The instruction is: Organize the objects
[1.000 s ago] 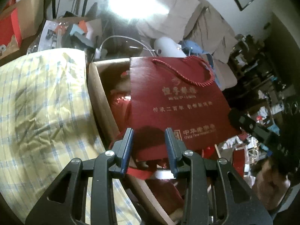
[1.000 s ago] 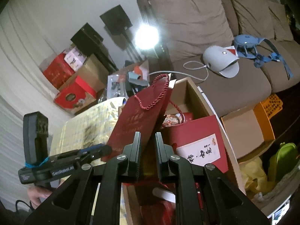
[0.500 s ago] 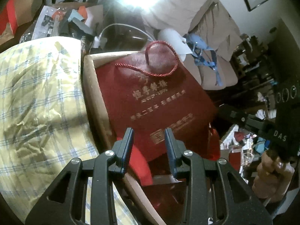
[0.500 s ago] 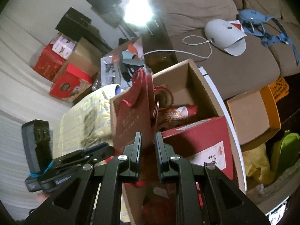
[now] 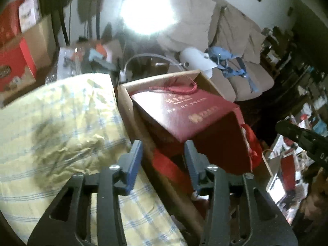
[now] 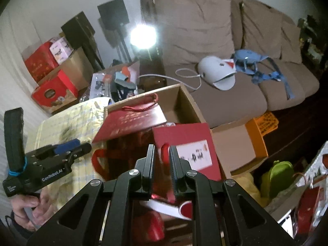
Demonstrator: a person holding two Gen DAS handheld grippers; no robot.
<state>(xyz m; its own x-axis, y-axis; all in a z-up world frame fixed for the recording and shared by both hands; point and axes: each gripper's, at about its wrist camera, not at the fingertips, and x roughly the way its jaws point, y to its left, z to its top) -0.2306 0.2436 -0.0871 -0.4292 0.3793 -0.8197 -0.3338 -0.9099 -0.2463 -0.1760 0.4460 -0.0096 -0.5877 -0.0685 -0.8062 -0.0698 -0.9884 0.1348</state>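
A dark red gift bag (image 5: 184,112) with gold lettering and a cord handle lies tilted across the open cardboard box (image 5: 127,102). Its lower corner points at my left gripper (image 5: 163,155). The left jaws are opening, and the blue pads stand clear of the bag on either side. In the right wrist view the same bag (image 6: 131,123) rests on the box's (image 6: 184,98) left side. A red bag with a white label (image 6: 184,141) stands beside it. My right gripper (image 6: 162,155) hangs over the box's near end, shut to a narrow slit. A red handle loop shows behind the slit.
A yellow checked cloth (image 5: 61,123) covers the surface left of the box. A brown sofa (image 6: 225,102) behind holds a white device (image 6: 217,71) and blue straps. A small carton with an orange flap (image 6: 235,147) sits to the right. Red cartons (image 6: 51,94) are stacked at far left.
The dark red bag has gone from upright between both grippers to lying tilted in the box. The left jaws have widened and let it go. Both grippers have drawn back.
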